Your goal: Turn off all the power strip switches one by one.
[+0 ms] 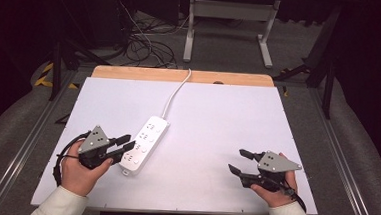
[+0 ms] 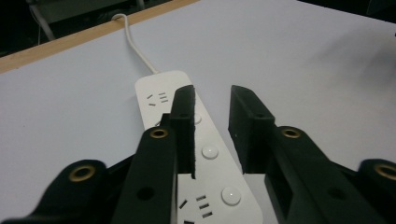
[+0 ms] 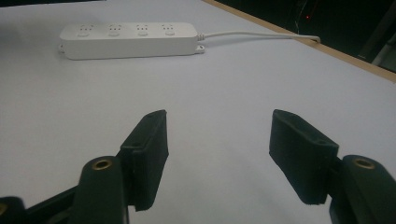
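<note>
A: Sleeves and hands at the bottom of the high view. Left gripper (image 1: 125, 144) sits at the near end of the strip (image 1: 145, 144), jaws apart, holding nothing. Right gripper (image 1: 238, 160) well apart on bare surface (image 1: 218, 119), also released.

B: Strip axis?

A: Diagonal, near-left to far-right. Cord (image 1: 175, 92) runs off the far end over the wooden edge (image 1: 180, 76). Left hand is clearly nearer.

B: Left gripper view?

A: Left gripper (image 2: 211, 100) hangs over the strip (image 2: 210, 158). One jaw overlaps the strip's top, the other is past its edge over the surface. Contact: cannot tell. Strip runs away from the camera, roughly along the jaws, so I'd judge a clamp across its width is what's set up. Buttons and sockets between the jaws.

B: Right gripper view?

A: Right gripper (image 3: 218, 130) wide open, empty. Strip (image 3: 128, 39) far ahead, lying crosswise, cord (image 3: 261, 33) trailing right. Nothing in between.
</note>
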The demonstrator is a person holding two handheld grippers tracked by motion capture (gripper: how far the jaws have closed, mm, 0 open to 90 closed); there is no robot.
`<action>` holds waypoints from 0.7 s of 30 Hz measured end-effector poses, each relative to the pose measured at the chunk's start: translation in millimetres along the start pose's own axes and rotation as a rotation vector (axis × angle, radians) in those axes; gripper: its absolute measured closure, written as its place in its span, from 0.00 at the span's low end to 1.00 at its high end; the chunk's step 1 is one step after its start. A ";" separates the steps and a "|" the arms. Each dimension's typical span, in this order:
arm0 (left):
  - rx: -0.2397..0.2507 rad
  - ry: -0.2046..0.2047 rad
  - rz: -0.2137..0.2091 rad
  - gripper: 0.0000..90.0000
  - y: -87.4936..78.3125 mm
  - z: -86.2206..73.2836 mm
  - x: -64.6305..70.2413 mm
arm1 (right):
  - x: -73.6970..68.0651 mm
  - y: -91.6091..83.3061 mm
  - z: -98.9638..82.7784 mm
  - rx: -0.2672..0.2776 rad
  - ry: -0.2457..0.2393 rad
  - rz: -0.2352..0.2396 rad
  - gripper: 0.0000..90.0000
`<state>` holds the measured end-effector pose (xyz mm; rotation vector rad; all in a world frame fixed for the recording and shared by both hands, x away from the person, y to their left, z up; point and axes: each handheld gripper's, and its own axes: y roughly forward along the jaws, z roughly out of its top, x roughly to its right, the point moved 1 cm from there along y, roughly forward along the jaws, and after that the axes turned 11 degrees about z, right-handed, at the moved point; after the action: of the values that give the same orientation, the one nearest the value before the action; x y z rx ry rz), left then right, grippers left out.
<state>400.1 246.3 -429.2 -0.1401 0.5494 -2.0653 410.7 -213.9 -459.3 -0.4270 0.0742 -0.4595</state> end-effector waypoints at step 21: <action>-0.198 0.009 -0.126 1.00 13.1 -0.5 0.7 | -0.5 1.3 -0.5 -0.003 0.000 0.005 0.43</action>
<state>409.8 240.2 -435.4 -0.2876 0.7674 -2.1308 410.7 -212.9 -460.3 -0.4294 0.0763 -0.4547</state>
